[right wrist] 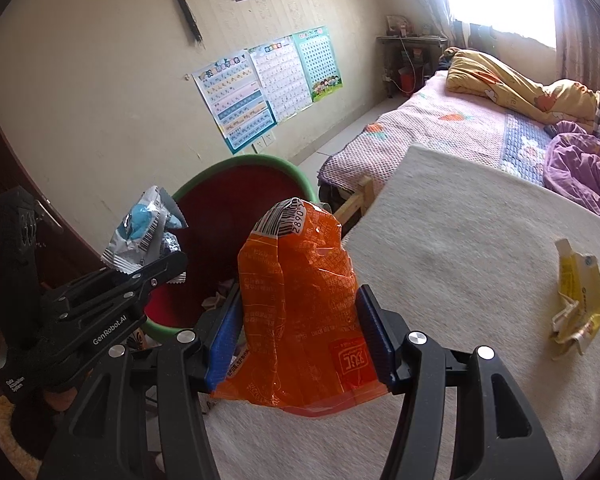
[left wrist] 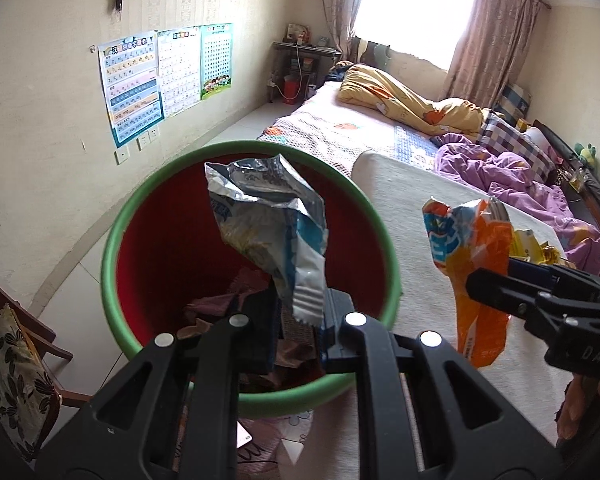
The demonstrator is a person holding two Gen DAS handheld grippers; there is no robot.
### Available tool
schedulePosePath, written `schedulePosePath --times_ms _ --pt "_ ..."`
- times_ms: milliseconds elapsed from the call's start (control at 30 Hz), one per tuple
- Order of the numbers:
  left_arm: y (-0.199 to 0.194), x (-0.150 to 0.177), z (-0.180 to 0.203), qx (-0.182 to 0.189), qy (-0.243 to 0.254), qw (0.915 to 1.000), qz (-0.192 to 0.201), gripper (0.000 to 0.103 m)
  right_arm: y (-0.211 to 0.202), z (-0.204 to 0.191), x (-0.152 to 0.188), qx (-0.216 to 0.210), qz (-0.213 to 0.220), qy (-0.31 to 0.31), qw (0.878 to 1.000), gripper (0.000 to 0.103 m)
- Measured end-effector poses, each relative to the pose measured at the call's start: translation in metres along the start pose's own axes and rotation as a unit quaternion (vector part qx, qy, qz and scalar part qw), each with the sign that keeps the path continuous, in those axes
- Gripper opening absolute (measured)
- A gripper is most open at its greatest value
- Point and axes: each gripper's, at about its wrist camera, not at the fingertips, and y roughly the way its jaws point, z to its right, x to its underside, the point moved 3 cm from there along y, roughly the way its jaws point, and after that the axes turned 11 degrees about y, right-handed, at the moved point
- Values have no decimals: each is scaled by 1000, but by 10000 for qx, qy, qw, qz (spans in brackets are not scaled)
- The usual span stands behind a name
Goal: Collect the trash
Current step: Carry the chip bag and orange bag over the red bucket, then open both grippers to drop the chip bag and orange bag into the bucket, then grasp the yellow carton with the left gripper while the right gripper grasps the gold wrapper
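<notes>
My left gripper (left wrist: pixel 300 322) is shut on a crumpled silver and blue wrapper (left wrist: pixel 268 224), held over the open mouth of a red bin with a green rim (left wrist: pixel 116 236). The right wrist view also shows that left gripper (right wrist: pixel 168 270) and its wrapper (right wrist: pixel 144 236) beside the bin (right wrist: pixel 296 172). My right gripper (right wrist: pixel 300 332) is shut on an orange snack bag (right wrist: pixel 300 300), held above the edge of a white padded surface (right wrist: pixel 460 272). In the left wrist view the orange bag (left wrist: pixel 472 272) hangs to the right of the bin. A yellow wrapper (right wrist: pixel 576 304) lies on the white surface.
Scraps of trash (left wrist: pixel 216 304) lie in the bin's bottom. A bed (left wrist: pixel 360 128) with yellow and purple quilts runs toward a bright window. Posters (left wrist: pixel 132 88) hang on the left wall. A cushioned wooden chair (left wrist: pixel 12 380) stands at the lower left.
</notes>
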Motion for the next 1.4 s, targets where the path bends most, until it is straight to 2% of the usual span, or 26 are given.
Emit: schedulePosePath --times_ms 367,967,1000,1033,1067,1100,1267,1400 --pt "13 -4 -21 49 56 9999 -98 14 16 -28 -11 -51 89 -63 9999 55" --pt "45 -11 -39 142 66 9994 -320 15 45 -45 -35 -78 71 -99 9999 55" --pt "46 -11 -40 132 52 9993 -339 16 47 -46 -37 -98 69 -109 9999 56" --pt "47 -10 -40 123 36 9993 -357 28 48 -47 -39 -138 49 -115 9998 56" --pt "48 -9 -41 108 4 9993 -364 44 49 -48 -40 -161 40 -108 9998 58" --pt "48 -9 -42 88 -61 9994 -335 49 50 -48 -41 -168 47 -89 9998 58" --pt "45 -6 -41 -42 -111 9993 -367 57 36 -32 -42 -179 204 88 9996 67" --pt "39 -9 -28 -66 -85 9995 -295 59 5 17 -44 209 509 400 9977 69"
